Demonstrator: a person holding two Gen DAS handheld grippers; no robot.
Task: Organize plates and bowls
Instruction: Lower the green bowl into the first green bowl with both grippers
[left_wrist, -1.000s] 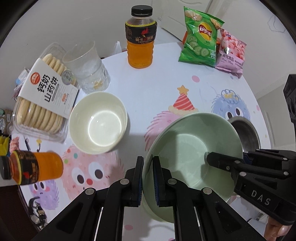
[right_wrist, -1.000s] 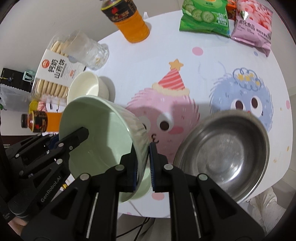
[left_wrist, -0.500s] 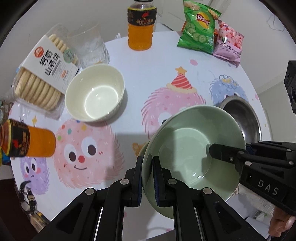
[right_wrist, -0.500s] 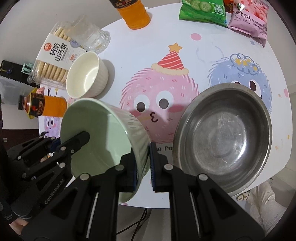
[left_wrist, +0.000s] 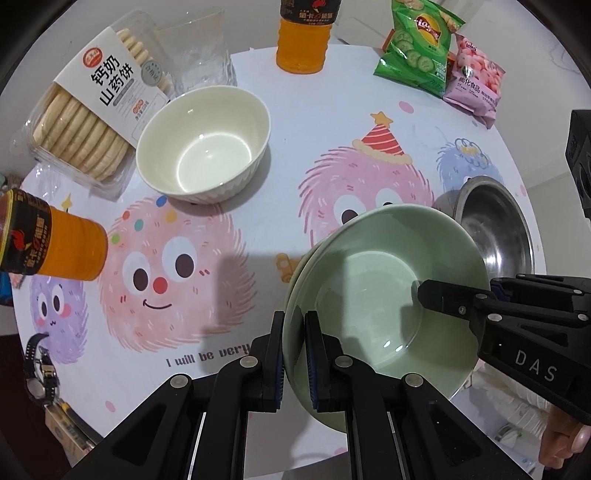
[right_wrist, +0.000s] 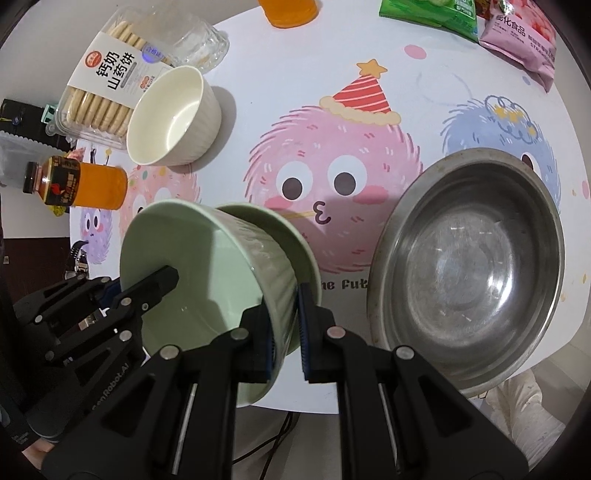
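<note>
Both grippers hold one pale green ribbed bowl, tilted, low over the table's near edge. My left gripper is shut on the bowl's left rim, one finger inside and one outside; in the right wrist view it reaches in from the left. My right gripper is shut on the opposite rim. A second green dish lies directly under the bowl; I cannot tell whether they touch. An empty white bowl stands at the back left. A steel bowl sits to the right.
A biscuit pack and a clear glass stand behind the white bowl. Orange drink bottles stand at the far left and at the back. Snack bags lie at the back right. The round table's front edge is close.
Both grippers have sunk with the green bowl and come toward the table's near edge, close over the second green dish. Both grips are unchanged.
</note>
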